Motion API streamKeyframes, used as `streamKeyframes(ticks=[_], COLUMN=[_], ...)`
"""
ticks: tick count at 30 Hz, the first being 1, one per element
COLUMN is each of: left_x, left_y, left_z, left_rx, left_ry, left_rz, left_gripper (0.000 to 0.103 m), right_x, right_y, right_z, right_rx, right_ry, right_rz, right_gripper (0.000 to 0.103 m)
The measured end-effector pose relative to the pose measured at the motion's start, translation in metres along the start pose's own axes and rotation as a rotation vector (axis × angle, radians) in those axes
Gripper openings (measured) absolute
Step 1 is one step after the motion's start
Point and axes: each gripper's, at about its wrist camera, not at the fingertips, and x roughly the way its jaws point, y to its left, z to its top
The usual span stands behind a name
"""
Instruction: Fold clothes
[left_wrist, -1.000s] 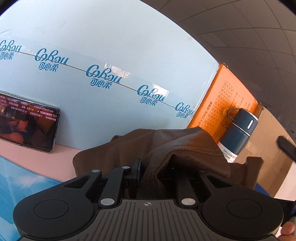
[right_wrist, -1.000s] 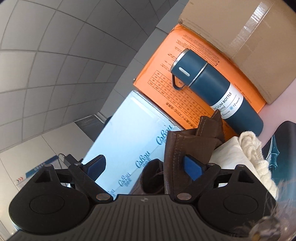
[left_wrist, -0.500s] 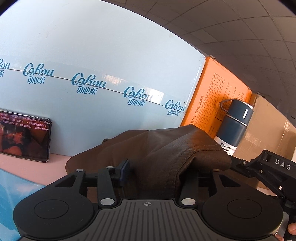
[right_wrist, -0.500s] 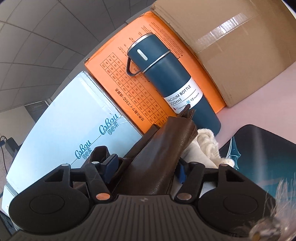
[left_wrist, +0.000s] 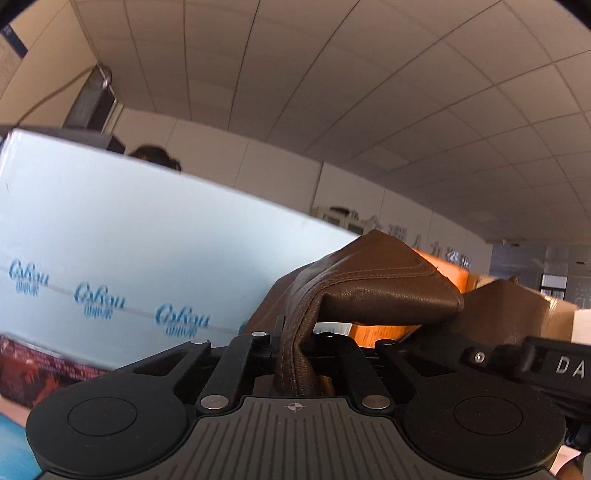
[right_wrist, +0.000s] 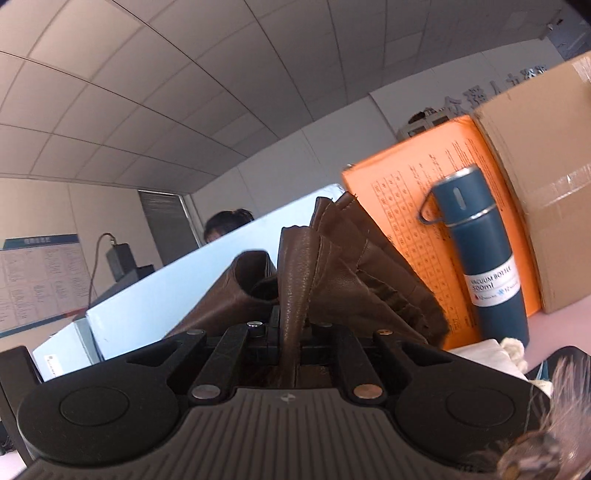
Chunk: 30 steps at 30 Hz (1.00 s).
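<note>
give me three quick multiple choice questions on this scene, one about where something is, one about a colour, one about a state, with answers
1. Where does the vacuum bottle stand?
A. in front of the orange box
B. on top of the cardboard box
C. inside the light blue box

2. What colour is the garment being folded?
A. white
B. brown
C. grey

3. What is the state of the left gripper and the right gripper?
A. both open
B. only the left shut
C. both shut on the garment

Answers: 1 A, the bottle stands upright with the orange box directly behind it. 2 B, the leather-like fabric is brown in both views. 3 C, a seam is pinched between each pair of fingers.
</note>
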Motion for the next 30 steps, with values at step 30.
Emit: streamKeyframes(ticks=[30], left_x=[-0.166], left_y=[0.122], left_z=[-0.001], left_rx=[-0.1], left_ry=[0.21], left_rz=[0.241], left_gripper=[0.014], right_x=[-0.125], right_y=[-0.015], right_z=[-0.053], right_rx=[0.226], right_ry=[0.194], right_rz=[-0.063], right_gripper=[0.006])
